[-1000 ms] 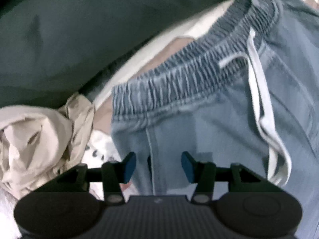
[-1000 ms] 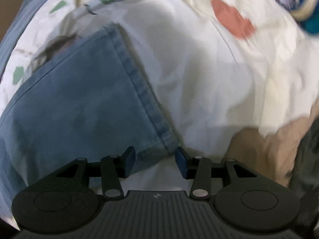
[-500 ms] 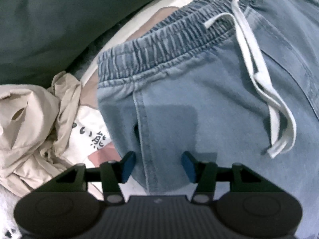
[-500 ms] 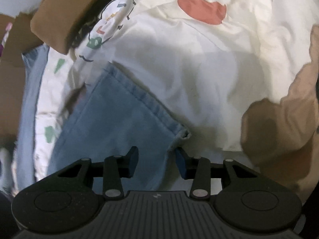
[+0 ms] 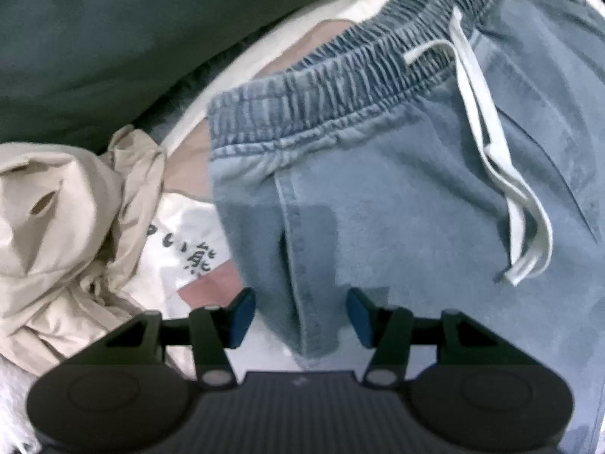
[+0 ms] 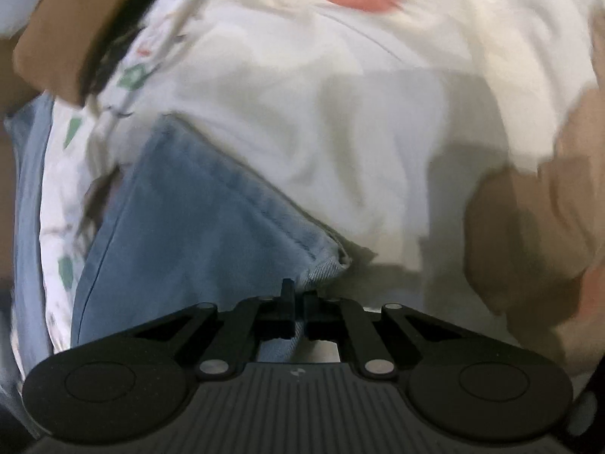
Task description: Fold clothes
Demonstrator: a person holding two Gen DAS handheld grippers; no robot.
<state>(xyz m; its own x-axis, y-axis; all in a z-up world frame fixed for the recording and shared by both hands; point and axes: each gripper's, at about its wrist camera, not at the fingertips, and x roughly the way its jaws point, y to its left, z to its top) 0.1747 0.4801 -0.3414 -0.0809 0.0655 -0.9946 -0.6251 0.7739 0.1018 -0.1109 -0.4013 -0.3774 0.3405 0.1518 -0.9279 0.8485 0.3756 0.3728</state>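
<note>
Now the right tool (image 6: 298, 302) has just pinched the hem corner of the jeans (image 6: 196, 227) on the white sheet (image 6: 340, 121); the left tool (image 5: 300, 316) hangs spread over the side seam below the waistband (image 5: 340, 87). So shallow a bite may slip when lifted.

The left claw (image 5: 298, 316) points steeply down with its two blue-padded fingers (image 5: 242, 316) standing well apart; the pads press on nothing, though a fold of the blue trousers (image 5: 397, 196) lies in the gap between them; the right claw (image 6: 298, 304) also tilts downward, its jaws having just closed; the black fingers (image 6: 287, 302) now meet, pinching the hem corner of the trouser leg (image 6: 211, 227) between them.
</note>
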